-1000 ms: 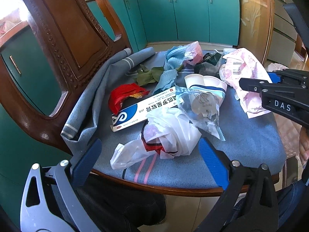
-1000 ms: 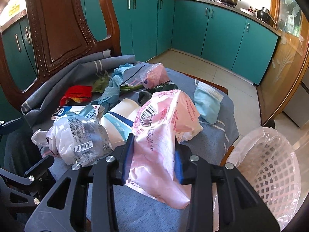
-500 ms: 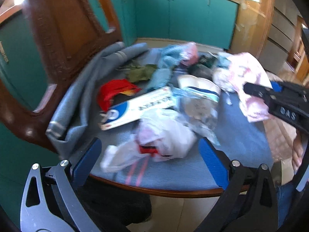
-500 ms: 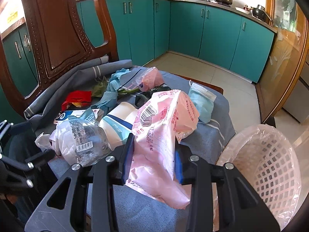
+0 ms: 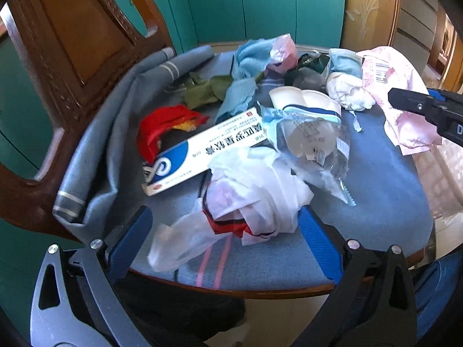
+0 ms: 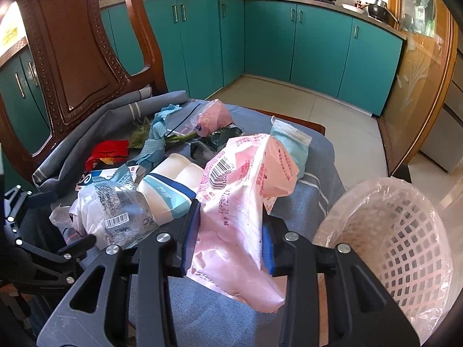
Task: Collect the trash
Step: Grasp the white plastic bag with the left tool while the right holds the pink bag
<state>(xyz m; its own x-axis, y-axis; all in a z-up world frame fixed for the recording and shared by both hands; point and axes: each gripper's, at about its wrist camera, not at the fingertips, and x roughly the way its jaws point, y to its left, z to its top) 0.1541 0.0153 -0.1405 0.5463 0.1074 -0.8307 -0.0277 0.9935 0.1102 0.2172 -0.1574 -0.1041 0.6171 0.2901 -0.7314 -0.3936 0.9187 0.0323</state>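
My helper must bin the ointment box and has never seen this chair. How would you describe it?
On the wooden chair, its blue cushion is strewn with trash. The long white carton lies beside the red wrapper: the only rigid box, with a blue swirl logo.

Trash heaped on the cloth-covered chair seat (image 5: 376,202): ointment box (image 5: 202,156) left of the crumpled plastic bag (image 5: 254,196); paper cups (image 5: 303,101) behind; lined wastebasket (image 6: 399,231) right of the seat.

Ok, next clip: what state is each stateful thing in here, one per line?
Right hand-held gripper: shut on the pink plastic bag.
Left hand-held gripper: open, around the white plastic bag.
Ointment box: closed, lying flat.
Lined wastebasket: upright, looks empty.
Paper cup: crushed flat.
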